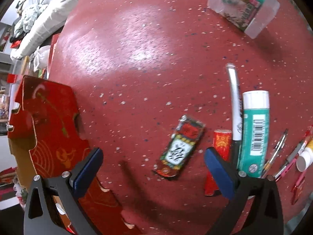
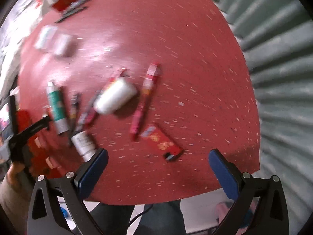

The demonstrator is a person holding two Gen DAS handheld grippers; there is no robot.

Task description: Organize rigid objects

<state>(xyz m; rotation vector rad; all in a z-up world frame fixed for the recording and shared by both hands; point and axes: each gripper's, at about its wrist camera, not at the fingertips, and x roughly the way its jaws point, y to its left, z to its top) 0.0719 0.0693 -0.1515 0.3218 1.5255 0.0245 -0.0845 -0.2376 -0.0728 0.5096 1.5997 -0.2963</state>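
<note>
My left gripper [image 1: 153, 169] is open and empty just above the red table [image 1: 137, 49], with a small decorated flat box [image 1: 179, 148] lying between its fingers. To its right lie a red tube [image 1: 220, 148], a black marker [image 1: 235, 109], a teal and white tube [image 1: 254, 133] and several pens [image 1: 277, 152]. My right gripper [image 2: 157, 174] is open and empty over the table's near edge. Ahead of it, blurred, lie a red packet [image 2: 162, 142], a pink pen [image 2: 143, 99], a white roll [image 2: 115, 96], a small white bottle [image 2: 83, 144] and the teal tube [image 2: 56, 107].
A red cardboard box with notched flaps [image 1: 49, 129] stands at the left by the left gripper. A clear plastic container [image 1: 244, 5] holding a printed box sits at the far right. Two pale containers [image 2: 52, 39] lie far left in the right wrist view. A green curtain [image 2: 283, 78] hangs beyond the table.
</note>
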